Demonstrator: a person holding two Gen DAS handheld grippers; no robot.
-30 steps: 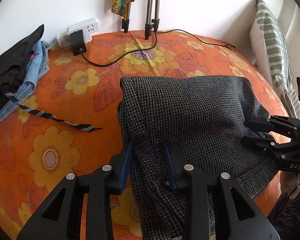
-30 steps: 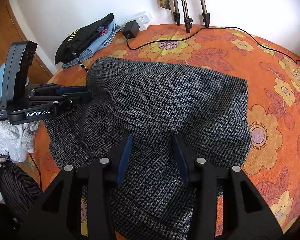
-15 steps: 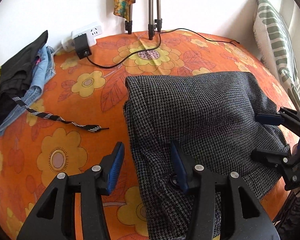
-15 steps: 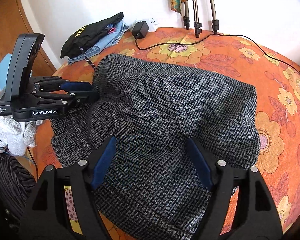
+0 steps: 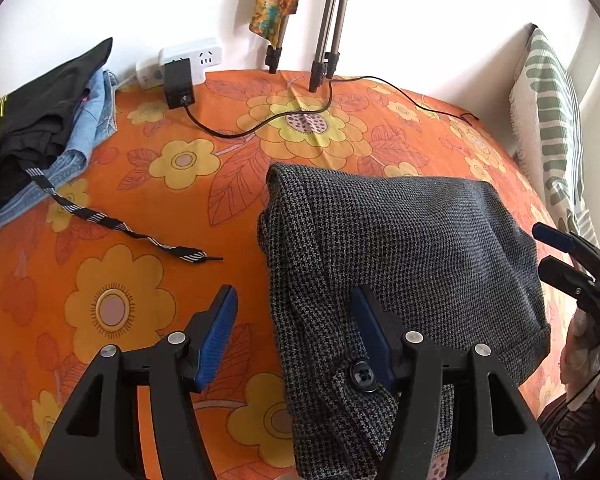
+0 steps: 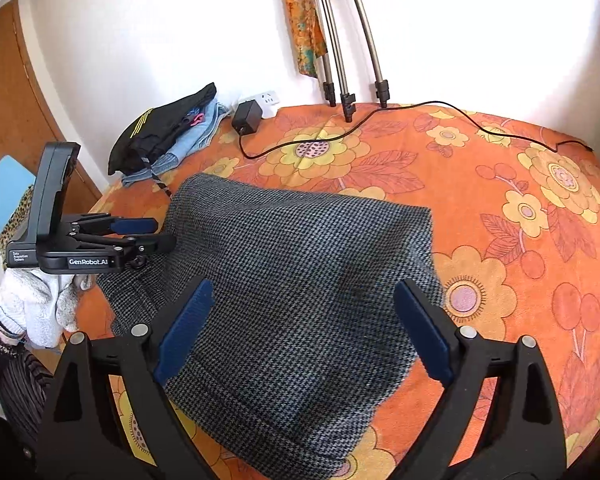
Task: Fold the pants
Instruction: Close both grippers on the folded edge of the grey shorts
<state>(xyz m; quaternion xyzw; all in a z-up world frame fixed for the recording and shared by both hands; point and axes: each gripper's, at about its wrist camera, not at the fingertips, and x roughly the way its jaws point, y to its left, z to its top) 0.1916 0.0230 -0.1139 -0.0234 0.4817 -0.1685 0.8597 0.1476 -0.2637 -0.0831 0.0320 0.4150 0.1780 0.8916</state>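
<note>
Bed cover [image 5: 100,208], orange floral, is being bounded by a white wall at the far edge and a striped pillow [image 5: 552,120] on the right edge in the left wrist view. Bare cover is being left open left of the pants [image 5: 400,248] and, in the right wrist view, to their right. Far edge is being crowded by tripod legs [image 6: 346,80], a power strip [image 5: 188,62] with a black adapter [image 5: 178,86] and its cable [image 6: 420,110]. Far left corner is being taken up by a pile of dark and denim clothes [image 5: 36,132], with a striped drawstring [image 5: 112,226] trailing onto the cover.

Pants are being seen folded into a grey houndstooth block, lying flat on the cover near the front edge. Left gripper [image 5: 294,332] is being opened; its jaws are straddling the block's left edge near the button [image 5: 362,376], pads not pressing. Right gripper [image 6: 304,328] is being opened wide above the fabric's near part; nothing is being pinched.

No containers are being seen.
</note>
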